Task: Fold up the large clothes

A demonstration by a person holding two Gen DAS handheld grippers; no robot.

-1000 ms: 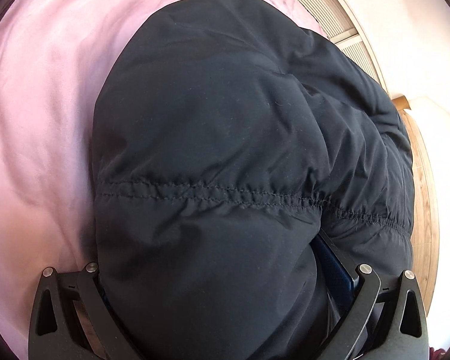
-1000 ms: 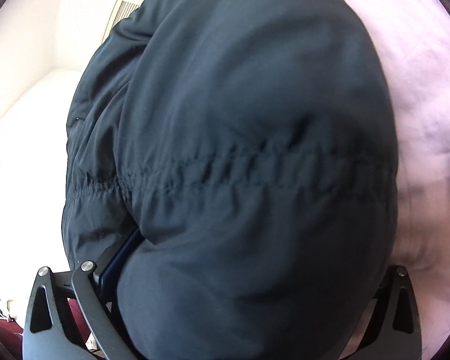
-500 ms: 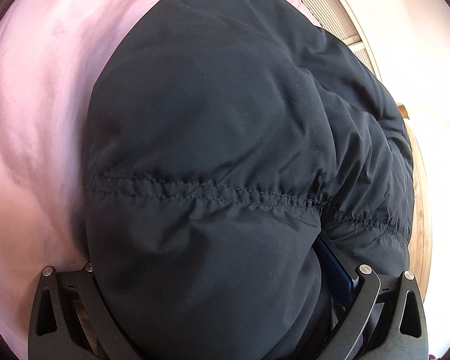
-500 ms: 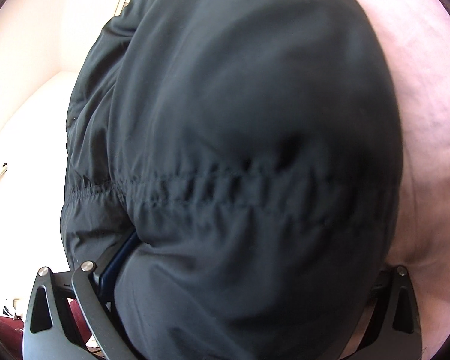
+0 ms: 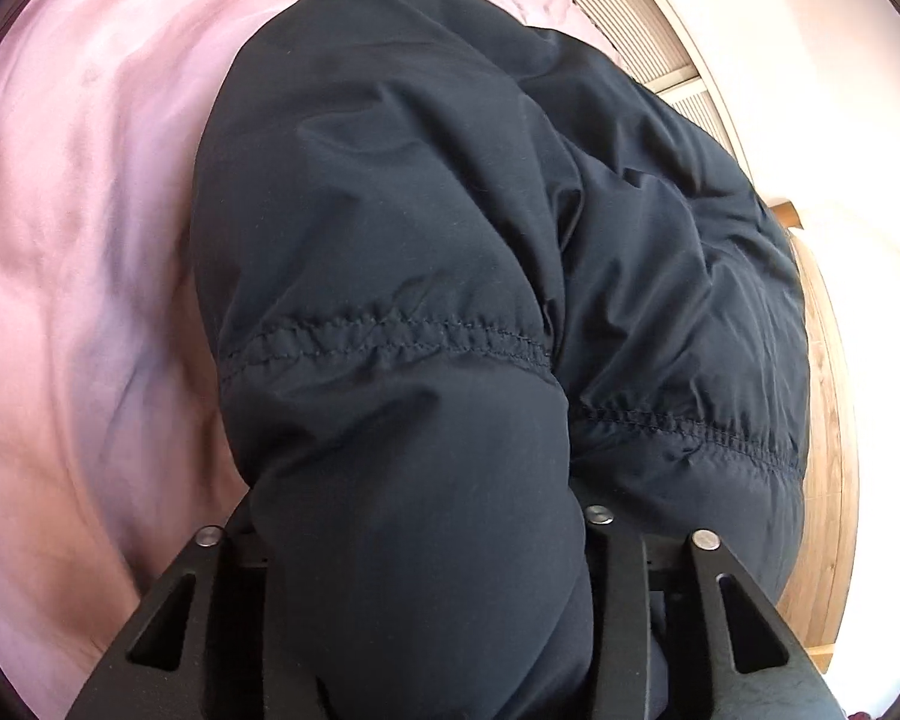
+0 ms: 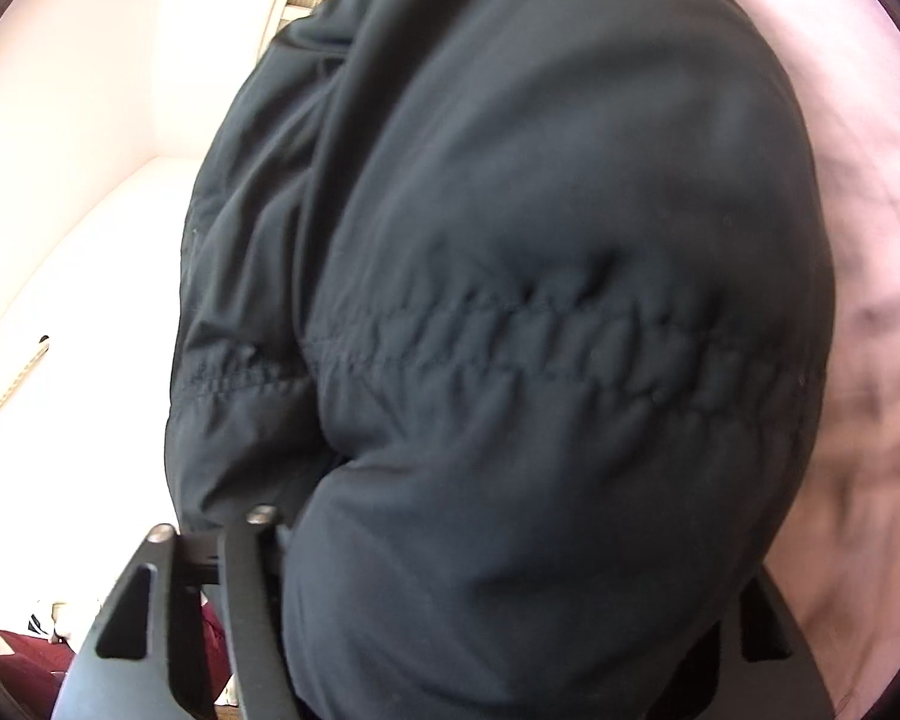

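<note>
A bulky dark navy padded jacket [image 5: 450, 210] with a gathered seam lies on a pink bedsheet [image 5: 78, 300]. It fills both wrist views. My left gripper [image 5: 402, 528] has a thick fold of it between its jaws, which are closing and squeezing the padding. In the right wrist view the same jacket [image 6: 540, 210] bulges out between the jaws of my right gripper [image 6: 510, 546], which are also closing on it. The fabric hides the pads of both grippers.
The pink sheet [image 6: 870, 360] is wrinkled around the jacket. A wooden floor [image 5: 828, 420] and a slatted panel [image 5: 618, 12] lie past the bed's edge. White walls stand behind. A dark red thing [image 6: 24, 660] sits low at the left.
Both grippers' jaws have come much closer together, pinching the jacket. The left one has shifted, so the jacket's folds now look more creased.
</note>
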